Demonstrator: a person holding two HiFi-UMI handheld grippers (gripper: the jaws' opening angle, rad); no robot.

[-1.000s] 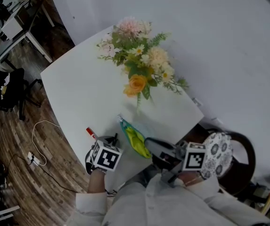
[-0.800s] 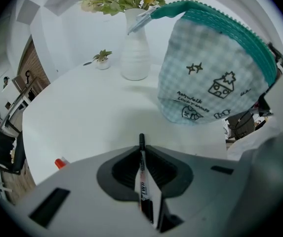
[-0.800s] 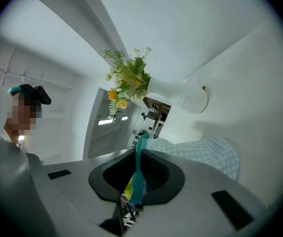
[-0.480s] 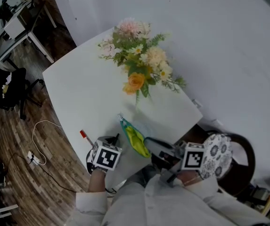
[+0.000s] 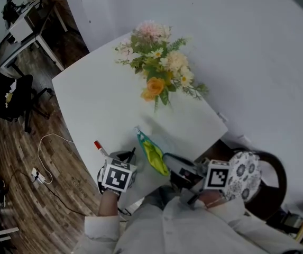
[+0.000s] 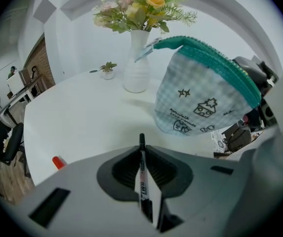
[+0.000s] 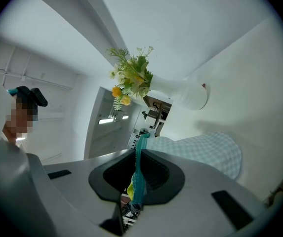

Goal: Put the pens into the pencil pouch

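So the person's at the near edge of the white table (image 5: 101, 97) with a gripper in each hand. The left gripper (image 6: 142, 151) has just been closing, and its jaws now pinch a pen (image 6: 141, 169): white barrel with print on it, black tip poking out past the pads toward the pouch. It's angled steeply down.

The right gripper (image 7: 137, 158) is clamped on the teal zipper edge of the pencil pouch (image 6: 200, 95), right at the mouth, and it points about level. The pouch is light blue check with little house doodles. From the left gripper view it looks held up with the mouth on top, the bottom seemingly just off the tabletop. From the head view you can see a yellow-green lining inside, and the pouch sits between the two grippers, just beside the pen tip but not touching it.

A second pen with a red cap (image 5: 99, 146) lies flat on the table near the left edge, just out from the left gripper.

Further back there's a white vase (image 6: 137, 65) of flowers (image 5: 159, 70), well apart from all this. A chair with a patterned cushion (image 5: 245, 169) sits off to the right.
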